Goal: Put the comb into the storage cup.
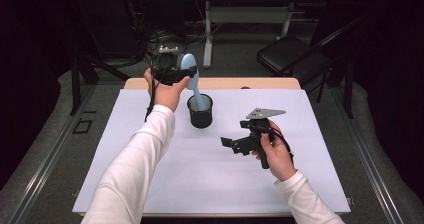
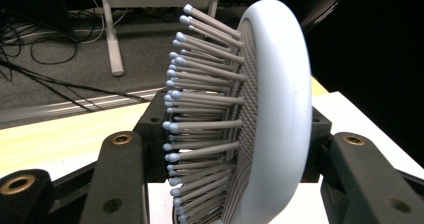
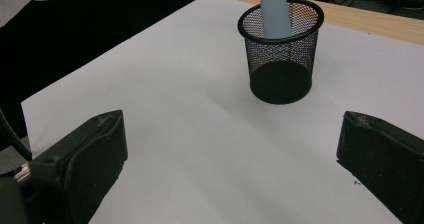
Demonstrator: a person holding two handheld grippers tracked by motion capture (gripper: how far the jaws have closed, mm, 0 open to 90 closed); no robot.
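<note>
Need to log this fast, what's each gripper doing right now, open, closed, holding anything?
Left gripper: shut on the hairbrush, handle down in the mesh cup.
Right gripper: jaws open, holding nothing.

Your left gripper [image 1: 176, 71] is up above the mesh cup [image 1: 200, 111], fingers clamped on the hairbrush [image 1: 191, 79]; your right gripper [image 1: 235, 144] sits right of the cup, fingers wide apart.

The high view is looking forward and down over the whole counter [image 1: 150, 184], the left gripper view is sitting close against the hairbrush [image 2: 270, 109], and the right gripper view is facing the mesh cup [image 3: 280, 59], which the high view is sharing.
</note>
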